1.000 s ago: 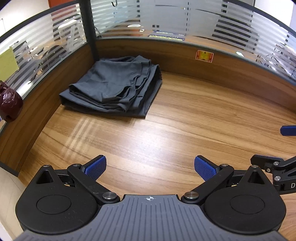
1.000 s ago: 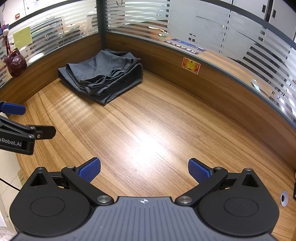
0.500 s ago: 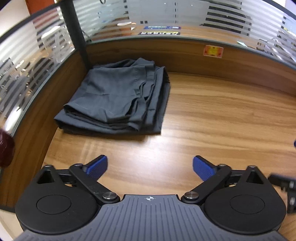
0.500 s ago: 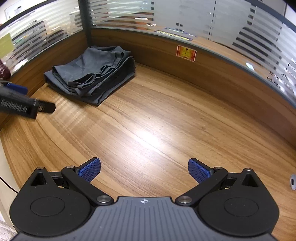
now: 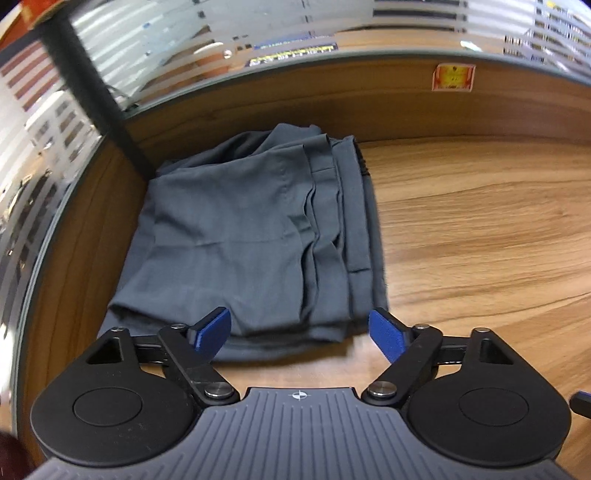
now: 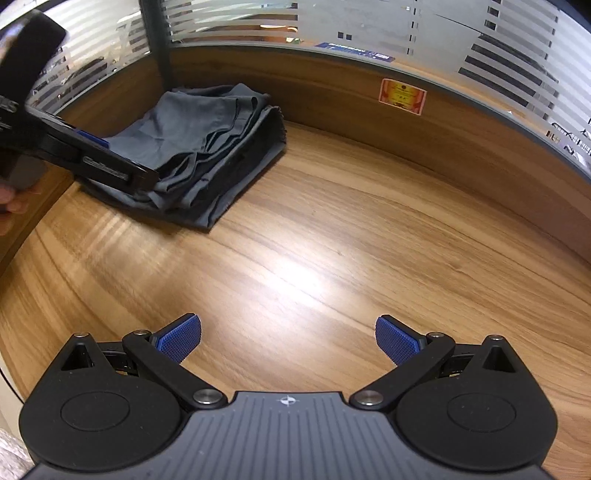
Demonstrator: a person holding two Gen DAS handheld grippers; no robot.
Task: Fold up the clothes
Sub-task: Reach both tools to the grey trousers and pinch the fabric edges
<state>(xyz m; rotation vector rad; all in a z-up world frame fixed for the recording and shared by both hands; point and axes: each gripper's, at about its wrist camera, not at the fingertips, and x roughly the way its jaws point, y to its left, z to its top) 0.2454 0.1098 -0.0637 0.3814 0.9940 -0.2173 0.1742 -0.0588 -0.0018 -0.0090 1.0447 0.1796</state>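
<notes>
Closest in the left wrist view, the left gripper stands with its blue pads apart; its jaws have just been closing in somewhat, and the near edge of the folded grey clothes lies in the gap between them, though the pads do not press on the cloth. The right wrist view shows nearest the right gripper, its jaws spread wide over bare wooden desk with nothing between them. Only this view shows the left gripper from outside: a blurred black body coming in from the upper left over the near-left side of the pile, with part of the person's hand at the frame's left edge. From here the stack's layered edges are visible along the side facing the camera, whereas the left view looks down on its smooth top panel and the seams along its right side. The clothes sit in the far left corner of the desk, against the wooden partition and beside the dark post. Farther back, both views show an orange sticker on the partition, with striped frosted glass above it.
</notes>
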